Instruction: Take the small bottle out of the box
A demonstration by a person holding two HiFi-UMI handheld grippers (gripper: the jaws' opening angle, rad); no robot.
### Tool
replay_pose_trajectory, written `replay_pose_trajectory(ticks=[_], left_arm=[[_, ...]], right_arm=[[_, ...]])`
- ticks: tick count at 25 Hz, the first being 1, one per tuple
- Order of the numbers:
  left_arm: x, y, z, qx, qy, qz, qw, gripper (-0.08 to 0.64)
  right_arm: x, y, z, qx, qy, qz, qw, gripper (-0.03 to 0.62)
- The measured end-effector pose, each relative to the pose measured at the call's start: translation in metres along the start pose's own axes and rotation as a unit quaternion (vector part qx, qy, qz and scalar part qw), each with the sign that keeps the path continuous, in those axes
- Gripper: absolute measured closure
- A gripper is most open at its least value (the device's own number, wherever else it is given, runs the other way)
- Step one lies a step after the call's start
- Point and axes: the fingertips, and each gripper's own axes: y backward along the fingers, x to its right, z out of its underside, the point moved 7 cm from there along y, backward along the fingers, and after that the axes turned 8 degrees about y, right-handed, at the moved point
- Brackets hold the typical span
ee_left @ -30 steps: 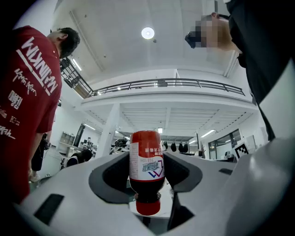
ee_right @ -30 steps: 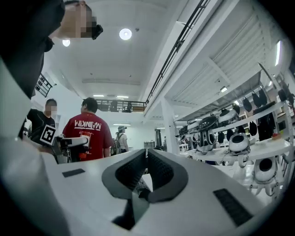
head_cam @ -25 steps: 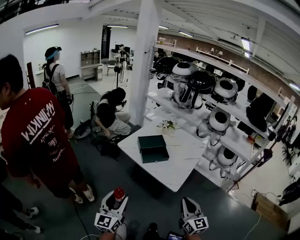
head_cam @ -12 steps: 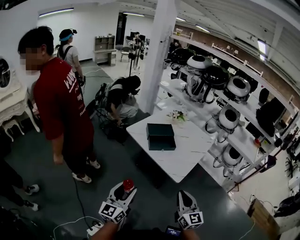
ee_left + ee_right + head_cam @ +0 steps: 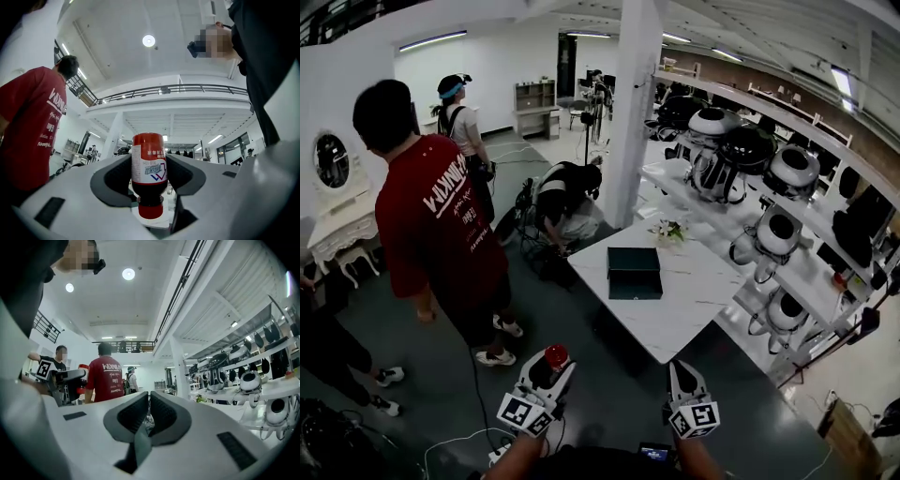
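The left tongs [image 5: 551, 368] stayed clamped on the small bottle [image 5: 149, 168], the pads pressing its labelled sides, its red end poking out past the tips and its red cap pointing back toward the tongs' body. As in the earlier frames, the bottle was out of the box [image 5: 635, 274] and well apart from it, held over the dark floor short of the bench's [image 5: 698, 314] near corner. The right tongs [image 5: 686, 371] remained closed with nothing between them, level with the left pair. The dark green box lay open near the bench's far-left edge, and a small spray of flowers [image 5: 668, 230] stood by the far corner. Over the last second the bench and box had slid rightward in the head view, and the person in the red shirt [image 5: 441, 220], first at the left border and then side-on, had his back to the camera left of the bench.
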Motion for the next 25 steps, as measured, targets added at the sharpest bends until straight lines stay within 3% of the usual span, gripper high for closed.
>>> replay_pose_trajectory(ticks=[7,11,19,25], left_arm=[[0.004,-0.016,0.003,-0.02,0.009,0.001,0.9998,0.327],[0.012,-0.023,0.004,-0.026,0.019,0.028,0.9991,0.327],[0.026,-0.019,0.003,-0.051,0.019,0.06,0.9967,0.327],[0.013,-0.028,-0.012,-0.029,-0.002,0.049,0.9984,0.327]], right_arm=[[0.019,-0.002,-0.007,0.016,0.015,0.008,1.0,0.554],[0.018,0.001,-0.011,0.02,0.011,-0.003,1.0,0.554],[0.011,0.017,-0.005,-0.023,-0.006,-0.036,0.999,0.554],[0.025,-0.006,-0.023,0.019,0.026,-0.029,0.999,0.554]])
